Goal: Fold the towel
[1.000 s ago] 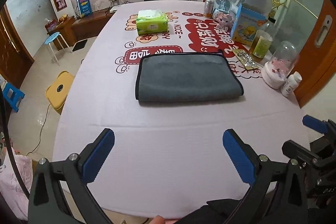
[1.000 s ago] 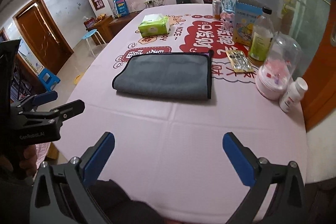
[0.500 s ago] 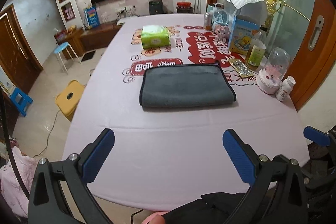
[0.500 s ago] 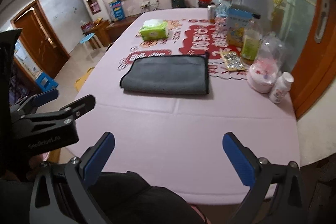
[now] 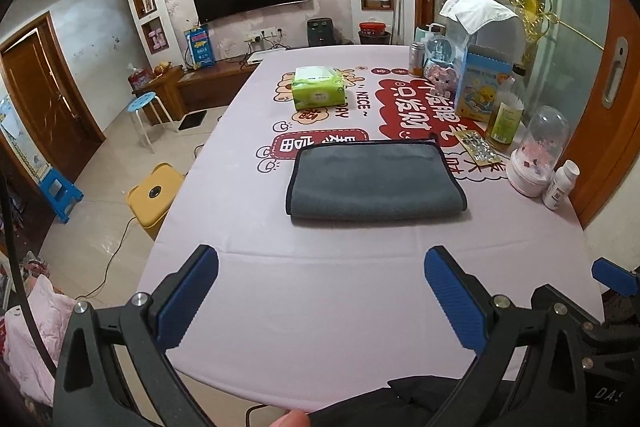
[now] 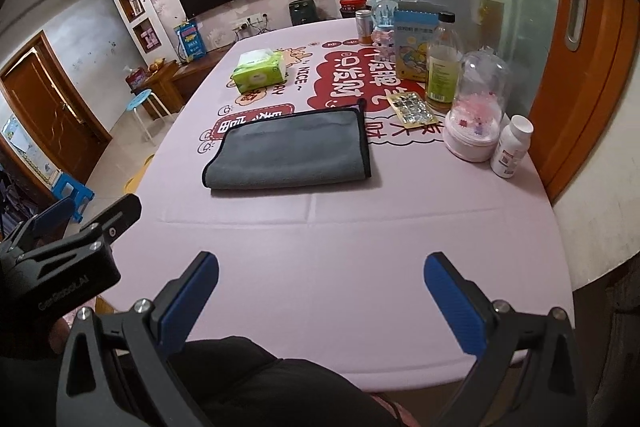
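A grey towel with a dark hem point(image 5: 374, 181) lies folded flat in the middle of the pink tablecloth point(image 5: 320, 299); it also shows in the right wrist view point(image 6: 290, 151). My left gripper point(image 5: 320, 259) is open and empty, held back over the table's near edge, well short of the towel. My right gripper point(image 6: 320, 265) is open and empty, also back over the near edge. The left gripper's body shows at the left of the right wrist view point(image 6: 60, 255).
A green tissue pack point(image 5: 318, 91) lies beyond the towel. Along the right side stand a blue box point(image 5: 486, 89), a bottle point(image 6: 442, 65), a glass dome on a pink base point(image 6: 476, 107), a white pill bottle point(image 6: 512, 147) and a blister pack point(image 6: 412, 107). A yellow stool point(image 5: 156, 193) stands left of the table.
Both grippers have pulled back and up from the table, so the towel looks farther away. The towel has not moved. Both stay open.
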Demonstrator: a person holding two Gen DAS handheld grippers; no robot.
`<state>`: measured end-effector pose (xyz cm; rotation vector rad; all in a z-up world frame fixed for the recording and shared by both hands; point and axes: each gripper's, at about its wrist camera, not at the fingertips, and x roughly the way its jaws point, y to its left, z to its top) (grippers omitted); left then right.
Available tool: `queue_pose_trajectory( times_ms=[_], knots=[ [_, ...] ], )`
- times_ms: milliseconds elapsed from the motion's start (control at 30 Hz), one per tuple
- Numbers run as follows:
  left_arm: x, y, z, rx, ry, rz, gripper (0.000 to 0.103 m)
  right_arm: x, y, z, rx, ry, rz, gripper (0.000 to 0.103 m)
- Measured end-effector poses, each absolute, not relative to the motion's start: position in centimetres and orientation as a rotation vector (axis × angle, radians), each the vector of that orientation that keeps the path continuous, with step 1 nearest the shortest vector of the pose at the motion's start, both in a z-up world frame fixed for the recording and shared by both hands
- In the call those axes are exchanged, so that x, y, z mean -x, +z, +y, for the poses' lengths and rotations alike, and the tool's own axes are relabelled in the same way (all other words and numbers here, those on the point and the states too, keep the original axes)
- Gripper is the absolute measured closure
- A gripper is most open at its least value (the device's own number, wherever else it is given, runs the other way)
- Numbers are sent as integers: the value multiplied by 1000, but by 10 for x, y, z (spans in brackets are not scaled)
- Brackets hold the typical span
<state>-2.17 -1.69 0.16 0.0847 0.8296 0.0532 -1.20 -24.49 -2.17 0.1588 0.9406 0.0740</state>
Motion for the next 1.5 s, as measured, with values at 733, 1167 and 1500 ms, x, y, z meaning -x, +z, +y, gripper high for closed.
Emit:
queue_pose_trajectory(
  times_ms=[733,1167,1500],
  knots=[
    [20,-5,-19,-76,46,849,1,4,-20,-243,-123,59,918,0],
    [14,-10,-26,-74,27,860,1,4,-20,-243,-123,60,920,0],
    [12,-10,-28,-73,25,862,1,3,-21,-244,-123,62,923,0]
  ],
)
